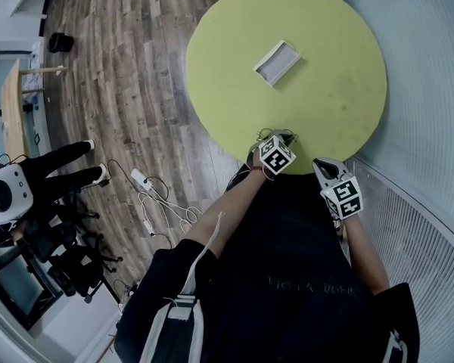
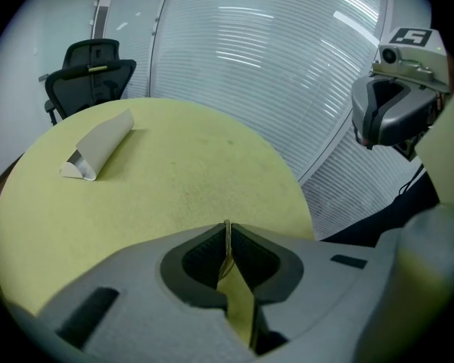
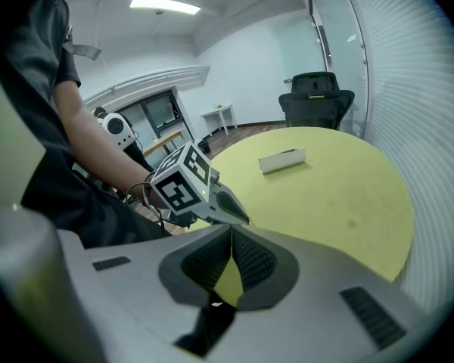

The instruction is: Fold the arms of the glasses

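No glasses show in any view. A white rectangular case [image 1: 277,62] lies on the round yellow-green table [image 1: 325,104], seen also as the case [image 2: 98,152] in the left gripper view and the case [image 3: 282,159] in the right gripper view. My left gripper [image 1: 276,134] hovers at the table's near edge, jaws shut with nothing between them [image 2: 227,227]. My right gripper [image 1: 324,166] is held just off the near edge, to the right of the left one, also shut and empty [image 3: 231,231]. Each gripper shows in the other's view: the right gripper [image 2: 401,104], the left gripper [image 3: 188,187].
A curved ribbed glass wall [image 1: 424,127] runs close along the table's right side. A black office chair [image 2: 91,78] stands beyond the far edge. Cables and a power strip [image 1: 144,180] lie on the wooden floor at the left, near a person's legs [image 1: 60,169].
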Motion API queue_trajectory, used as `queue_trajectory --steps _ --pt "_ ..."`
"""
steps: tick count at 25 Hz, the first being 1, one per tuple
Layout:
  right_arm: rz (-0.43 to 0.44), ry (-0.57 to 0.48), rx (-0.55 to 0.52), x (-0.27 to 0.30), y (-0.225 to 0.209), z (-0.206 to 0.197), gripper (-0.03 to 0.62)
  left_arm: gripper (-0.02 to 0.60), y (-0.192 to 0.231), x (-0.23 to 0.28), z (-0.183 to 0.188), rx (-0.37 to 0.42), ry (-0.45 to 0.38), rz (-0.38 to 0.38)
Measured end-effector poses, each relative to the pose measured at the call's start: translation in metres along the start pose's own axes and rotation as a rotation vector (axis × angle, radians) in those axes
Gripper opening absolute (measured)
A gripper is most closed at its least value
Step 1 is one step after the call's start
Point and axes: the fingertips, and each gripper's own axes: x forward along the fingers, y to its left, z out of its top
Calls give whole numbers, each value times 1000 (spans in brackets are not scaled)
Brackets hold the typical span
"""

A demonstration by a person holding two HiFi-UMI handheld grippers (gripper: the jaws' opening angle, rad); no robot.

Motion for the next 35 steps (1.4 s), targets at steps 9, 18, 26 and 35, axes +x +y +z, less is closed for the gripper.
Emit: queue_trajectory --steps 9,18,26,35 --pt "28 -35 0 13 11 4 31 32 -3 -49 20 -30 -217 -28" --pt "67 -90 -10 27 24 18 31 20 -3 -125 7 -25 -372 22" --pt "92 -132 -72 25 38 31 31 18 2 -190 27 -152 -586 72" --pt "104 -187 -84 24 53 43 31 18 4 -229 29 -138 -683 114"
